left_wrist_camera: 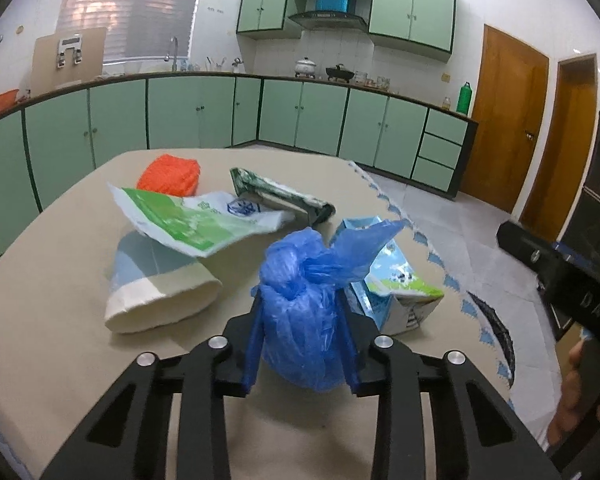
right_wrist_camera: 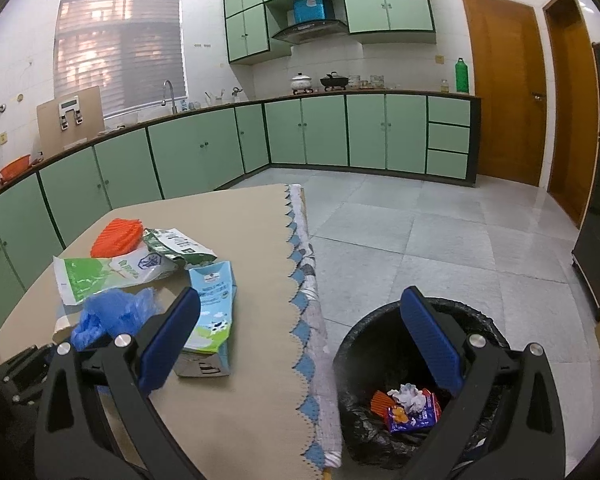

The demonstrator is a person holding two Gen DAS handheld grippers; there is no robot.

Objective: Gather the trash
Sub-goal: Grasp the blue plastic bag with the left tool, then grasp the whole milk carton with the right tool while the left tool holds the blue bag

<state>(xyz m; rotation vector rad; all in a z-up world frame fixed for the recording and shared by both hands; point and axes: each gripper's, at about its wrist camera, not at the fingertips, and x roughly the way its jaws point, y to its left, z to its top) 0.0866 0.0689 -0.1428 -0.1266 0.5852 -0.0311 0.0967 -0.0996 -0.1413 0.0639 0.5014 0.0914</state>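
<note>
My left gripper [left_wrist_camera: 300, 300] is shut on a knotted blue plastic bag [left_wrist_camera: 300, 328], its blue pads pressing both sides just above the beige table [left_wrist_camera: 60, 320]. The same bag [right_wrist_camera: 108, 316] shows at the left of the right wrist view. Behind it lie a crushed light-blue milk carton [left_wrist_camera: 396, 292], a green-and-white plastic bag [left_wrist_camera: 188, 224], a dark green wrapper [left_wrist_camera: 280, 196], an orange packet [left_wrist_camera: 170, 176] and a pale cup [left_wrist_camera: 160, 284] on its side. My right gripper [right_wrist_camera: 300, 300] stands open and holds nothing, over the table's edge beside a black-lined trash bin [right_wrist_camera: 460, 306].
The bin sits on the tiled floor right of the table and holds several wrappers [right_wrist_camera: 412, 404]. A scalloped cloth border [right_wrist_camera: 300, 300] hangs along the table's right edge. Green cabinets [right_wrist_camera: 324, 132] line the far walls; wooden doors [right_wrist_camera: 504, 88] stand at the right.
</note>
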